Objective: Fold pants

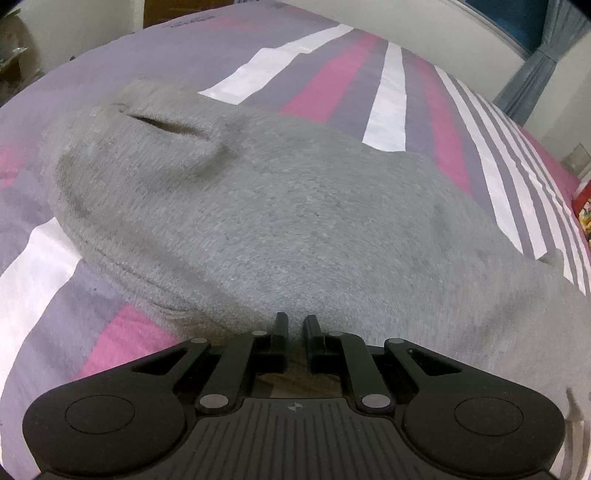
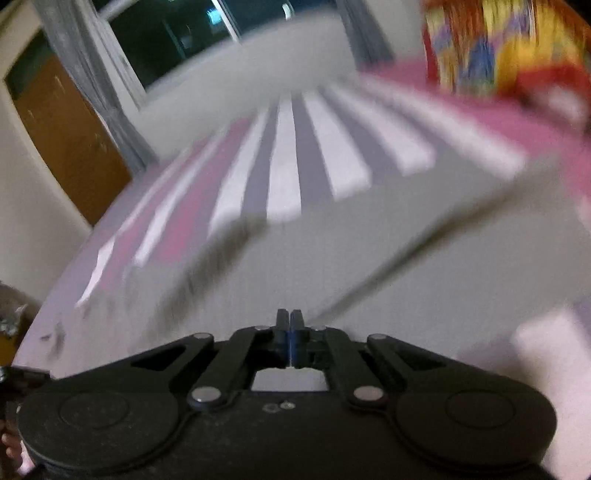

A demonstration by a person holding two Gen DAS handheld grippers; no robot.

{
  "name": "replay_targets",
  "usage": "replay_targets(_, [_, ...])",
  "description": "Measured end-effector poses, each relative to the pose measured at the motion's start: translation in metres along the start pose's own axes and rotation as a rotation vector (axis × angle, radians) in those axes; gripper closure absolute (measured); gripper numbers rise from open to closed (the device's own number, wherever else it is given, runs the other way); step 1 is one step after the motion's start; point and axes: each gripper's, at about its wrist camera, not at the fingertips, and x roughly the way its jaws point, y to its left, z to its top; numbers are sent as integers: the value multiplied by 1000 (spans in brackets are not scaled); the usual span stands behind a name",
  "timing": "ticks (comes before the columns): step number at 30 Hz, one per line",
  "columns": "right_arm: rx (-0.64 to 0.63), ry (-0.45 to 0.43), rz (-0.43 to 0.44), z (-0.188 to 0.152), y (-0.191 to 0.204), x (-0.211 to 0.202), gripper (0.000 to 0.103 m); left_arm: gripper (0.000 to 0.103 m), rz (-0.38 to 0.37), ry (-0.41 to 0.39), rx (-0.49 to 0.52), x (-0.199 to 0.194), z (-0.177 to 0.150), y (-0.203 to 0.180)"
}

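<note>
Grey knit pants [image 1: 280,221] lay spread across a bed sheet [image 1: 325,88] striped in pink, white and grey-violet, the garment filling most of the left wrist view, with a slit-like pocket opening [image 1: 166,125] toward its far left end. The left gripper [image 1: 295,323] was clenched on the near edge of the pants, its two black fingertips [image 1: 281,325] drawn close together with grey fabric bunched between them. In the right wrist view, heavily blurred, the right gripper [image 2: 290,319] was clenched as well, its fingers meeting with no visible gap; whether any cloth was pinched between them could not be told. The pants [image 2: 406,251] lay directly ahead of it over the same striped sheet [image 2: 284,177], a long fold line running diagonally up to the right. Beyond the bed stood a grey curtain [image 2: 92,74], a dark window [image 2: 173,33] and a brown wooden door [image 2: 70,144]; a brightly coloured object [image 2: 498,40] sat at the upper right.
</note>
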Motion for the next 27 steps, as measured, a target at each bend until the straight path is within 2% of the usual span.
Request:
replay_targets(1, [45,14,2,0,-6,6,85,93,-2,1,-4,0,0,1])
replay_targets(2, [81,21,5,0,-11,12,75,93,-3,2,-8,-1,0,1])
replay_targets(7, [194,40,4,12,-33,38,68,93,1,0,-4,0,0,0])
replay_targets(11, [291,20,31,25,-50,57,72,93,7,-3,1,1,-1,-1])
replay_targets(13, [294,6,36,29,-50,55,83,93,8,-3,3,1,-1,-1])
replay_targets(14, [266,-5,38,32,-46,53,95,93,8,-2,4,1,-1,-1])
replay_targets(21, [51,-151,24,30,-14,-14,97,93,12,-7,15,1,-1,-3])
replay_targets(24, [20,-134,7,10,-13,-27,97,93,18,-12,31,0,-2,-4])
replay_targets(27, [-13,-26,-74,-13,-23,-9,97,93,21,-16,42,1,-3,-4])
